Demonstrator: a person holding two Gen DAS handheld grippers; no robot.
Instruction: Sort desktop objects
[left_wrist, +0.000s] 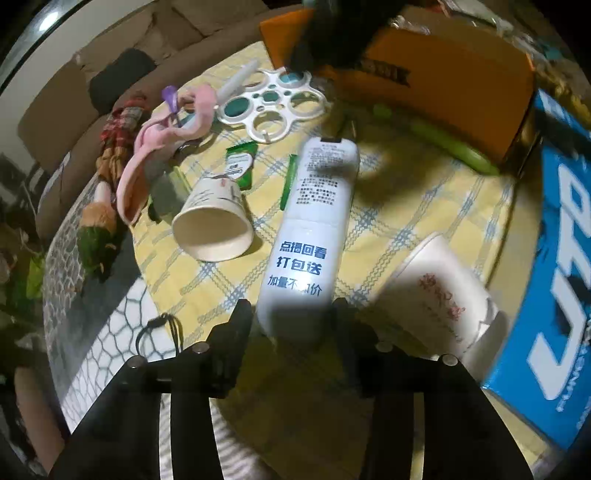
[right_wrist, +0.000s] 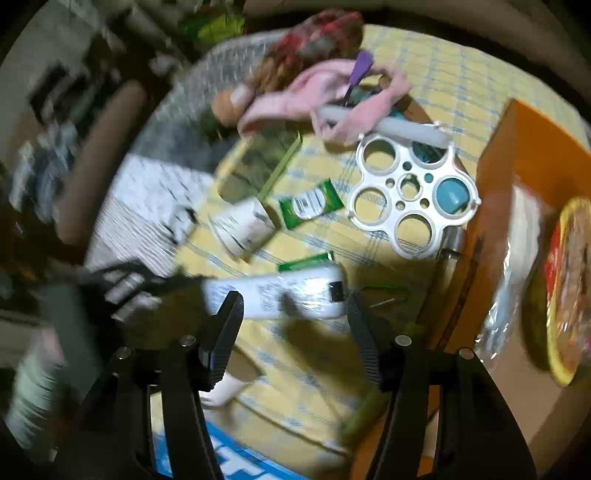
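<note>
A white bottle (left_wrist: 314, 221) with blue lettering lies on the yellow checked tablecloth (left_wrist: 406, 206). My left gripper (left_wrist: 291, 317) is shut on its near end, one fingertip pressed to each side. In the right wrist view the same bottle (right_wrist: 280, 295) lies crosswise. My right gripper (right_wrist: 291, 301) hovers open over its capped end, with its fingers clear of the bottle. The left gripper (right_wrist: 147, 295) is a dark blur at the bottle's other end. A paper cup (left_wrist: 214, 225) lies on its side to the left of the bottle, and a white mug (left_wrist: 443, 295) lies tipped to the right.
A green sachet (left_wrist: 242, 162), a white ring-shaped holder (left_wrist: 273, 103) and a pink cloth (left_wrist: 155, 147) lie beyond the cup. An orange box (left_wrist: 443, 81) stands at the back and a blue box (left_wrist: 554, 258) at the right. A doll (left_wrist: 110, 147) lies at the left table edge.
</note>
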